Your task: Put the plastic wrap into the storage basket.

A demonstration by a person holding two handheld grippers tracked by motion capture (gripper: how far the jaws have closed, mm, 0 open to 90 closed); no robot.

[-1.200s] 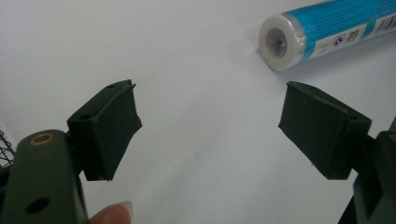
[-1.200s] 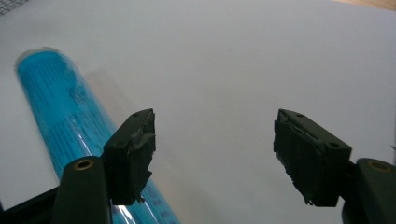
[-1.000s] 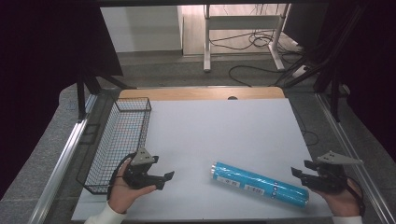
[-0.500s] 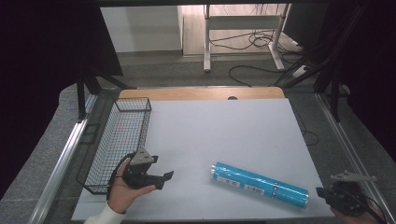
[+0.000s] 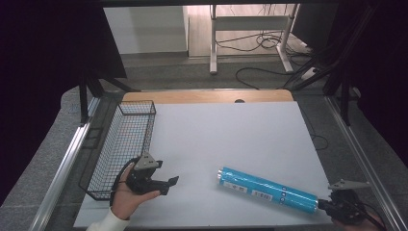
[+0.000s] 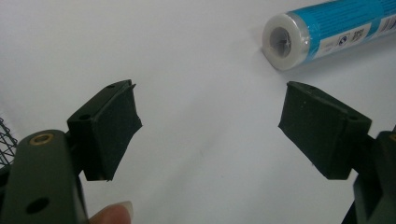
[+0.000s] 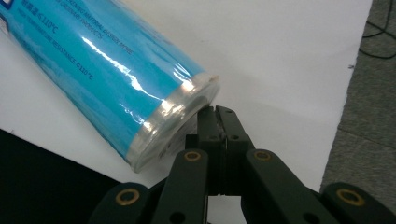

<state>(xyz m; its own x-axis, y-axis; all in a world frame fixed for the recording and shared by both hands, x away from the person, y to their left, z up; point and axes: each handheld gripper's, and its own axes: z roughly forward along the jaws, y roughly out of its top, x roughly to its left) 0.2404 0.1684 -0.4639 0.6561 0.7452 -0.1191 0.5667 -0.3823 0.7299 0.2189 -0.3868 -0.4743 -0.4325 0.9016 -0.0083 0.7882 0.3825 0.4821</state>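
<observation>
the left tongs (image 5: 166,184) sit low at the near left of the desk (image 5: 231,139), held in the person's left hand (image 5: 127,197), with the jaws spread wide apart and nothing between them. in the left gripper view the left tongs (image 6: 210,126) frame only bare white surface, with a fingertip (image 6: 114,214) showing at the bottom edge. the two black pads (image 6: 114,126) face each other across the gap, and the open white end of the blue roll (image 6: 327,30) lies ahead and to the upper right of them, well clear of both jaws. the right tongs (image 5: 321,204) are at the near right corner of the desk, jaws pressed together with nothing caught between them. in the right gripper view the right tongs (image 7: 217,114) have their tips right at the near end of the blue roll (image 7: 107,74), just beside its clear plastic rim; whether they touch it i cannot tell. the blue roll (image 5: 267,189) lies flat on the white desk, slanting from the middle front toward the near right corner, its labels facing up. a black wire basket (image 5: 122,144) stands along the left edge of the desk, just beyond the left hand, and looks empty. past the far wooden edge of the desk, cables (image 5: 260,43) lie on the floor around a white metal stand (image 5: 250,29).
</observation>
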